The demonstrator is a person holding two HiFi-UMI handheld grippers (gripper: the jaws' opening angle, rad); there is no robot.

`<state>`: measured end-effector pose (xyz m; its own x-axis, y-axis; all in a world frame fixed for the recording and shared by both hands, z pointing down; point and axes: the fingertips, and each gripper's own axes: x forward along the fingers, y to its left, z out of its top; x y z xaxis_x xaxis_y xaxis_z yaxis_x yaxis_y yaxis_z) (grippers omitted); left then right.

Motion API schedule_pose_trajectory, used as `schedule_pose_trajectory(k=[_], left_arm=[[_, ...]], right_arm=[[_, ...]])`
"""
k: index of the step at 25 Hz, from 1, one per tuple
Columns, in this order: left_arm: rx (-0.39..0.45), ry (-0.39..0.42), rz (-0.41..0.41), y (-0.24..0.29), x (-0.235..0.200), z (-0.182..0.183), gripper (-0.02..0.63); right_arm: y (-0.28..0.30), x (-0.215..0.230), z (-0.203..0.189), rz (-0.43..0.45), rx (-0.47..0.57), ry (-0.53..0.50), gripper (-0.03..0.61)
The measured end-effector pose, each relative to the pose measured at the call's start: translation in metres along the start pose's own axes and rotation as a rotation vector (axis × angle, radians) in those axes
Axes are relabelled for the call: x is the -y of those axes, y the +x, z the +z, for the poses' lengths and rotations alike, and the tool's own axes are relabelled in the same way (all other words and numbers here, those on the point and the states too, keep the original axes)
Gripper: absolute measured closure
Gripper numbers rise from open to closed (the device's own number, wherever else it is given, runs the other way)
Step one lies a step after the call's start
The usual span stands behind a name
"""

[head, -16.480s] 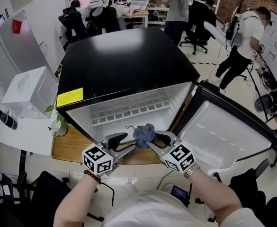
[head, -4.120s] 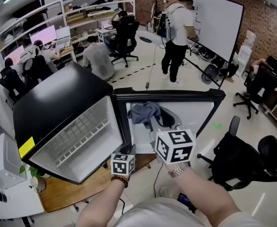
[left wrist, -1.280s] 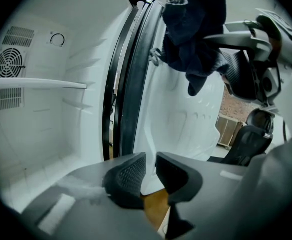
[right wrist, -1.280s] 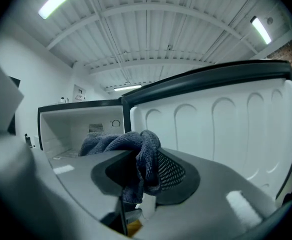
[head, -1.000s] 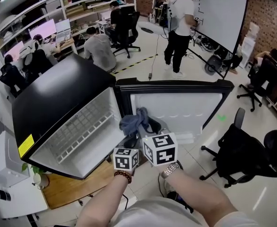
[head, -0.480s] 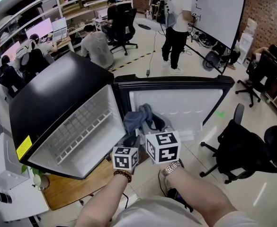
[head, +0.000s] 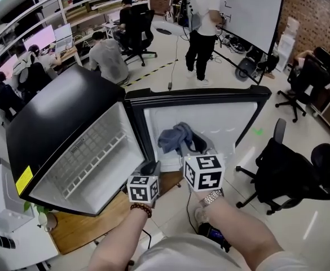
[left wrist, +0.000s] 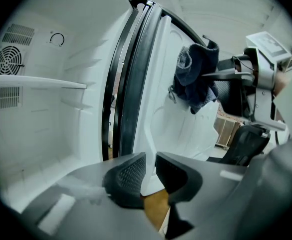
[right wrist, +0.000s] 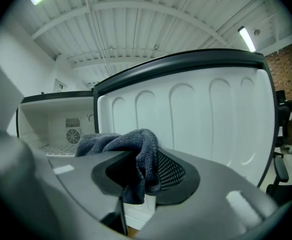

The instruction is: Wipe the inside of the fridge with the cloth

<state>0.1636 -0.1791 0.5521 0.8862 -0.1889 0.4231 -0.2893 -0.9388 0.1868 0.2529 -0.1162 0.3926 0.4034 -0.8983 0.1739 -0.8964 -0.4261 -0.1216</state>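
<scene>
Right gripper (right wrist: 141,171): jaws clamped on the cloth (right wrist: 128,146), wad bunched and spilling over at 12 o'clock, likely held thick so a fat pad meets the wall. Cloth is up close to the open door's white liner (head: 221,123), contact unclear; the fridge cavity (head: 91,151) lies at 9 o'clock of it. Left gripper (left wrist: 149,166): 2 jaws near together, thin slit, nothing in it. It sits at 7 o'clock of the right, probably parked clear of the wipe
</scene>
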Motion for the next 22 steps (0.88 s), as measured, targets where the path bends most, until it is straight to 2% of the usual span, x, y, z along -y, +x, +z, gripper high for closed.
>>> schedule_pose_trajectory(k=[22], left_arm=[[0.02, -0.028, 0.027, 0.0, -0.002, -0.001, 0.546]], right_arm=[[-0.05, 0.119, -0.003, -0.2, 0.008, 0.037, 0.459]])
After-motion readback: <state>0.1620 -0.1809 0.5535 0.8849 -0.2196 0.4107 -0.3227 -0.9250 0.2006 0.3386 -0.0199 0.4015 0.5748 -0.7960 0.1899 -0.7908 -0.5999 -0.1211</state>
